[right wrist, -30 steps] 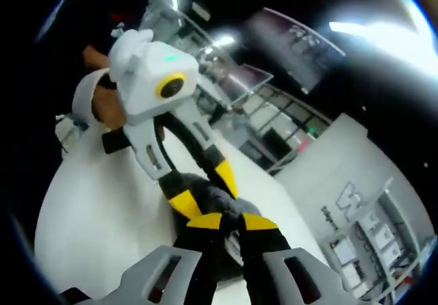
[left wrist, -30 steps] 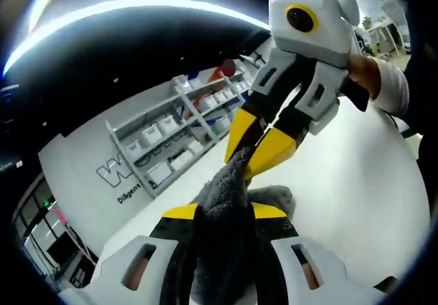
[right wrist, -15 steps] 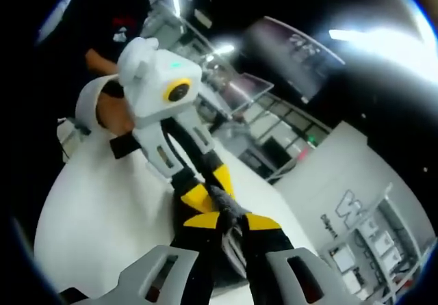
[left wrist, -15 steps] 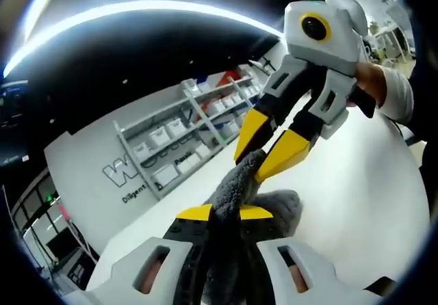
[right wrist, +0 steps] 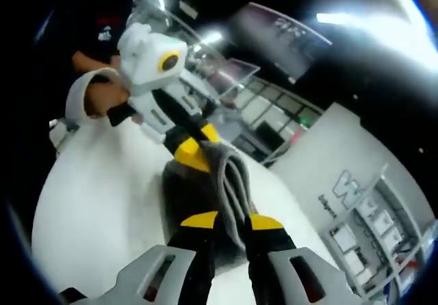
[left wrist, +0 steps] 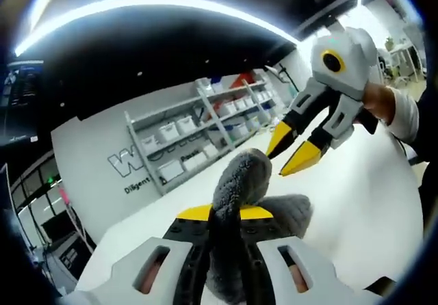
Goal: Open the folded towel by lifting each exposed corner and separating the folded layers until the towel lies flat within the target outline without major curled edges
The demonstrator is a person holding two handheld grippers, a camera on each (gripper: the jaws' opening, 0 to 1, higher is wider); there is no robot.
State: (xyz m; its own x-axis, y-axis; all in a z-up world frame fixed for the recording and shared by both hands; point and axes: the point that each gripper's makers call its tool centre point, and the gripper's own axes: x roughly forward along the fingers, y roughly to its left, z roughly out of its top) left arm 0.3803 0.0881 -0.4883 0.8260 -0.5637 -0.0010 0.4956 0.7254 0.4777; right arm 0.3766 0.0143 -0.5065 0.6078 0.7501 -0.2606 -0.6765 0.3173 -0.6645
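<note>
Left fingers [left wrist: 224, 214] pinch towel [left wrist: 236, 182]; right fingers [left wrist: 293, 152] parted, beside towel.

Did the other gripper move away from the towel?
Yes. In the left gripper view the right gripper has drawn away from the grey towel, rightward past the shelves, its jaws now apart.

towel [left wrist: 236, 182]: grey cloth, fuzzy, matt
table [left wrist: 356, 202]: white, smooth, matt
left gripper [left wrist: 224, 214]: smooth plastic, yellow tips
</note>
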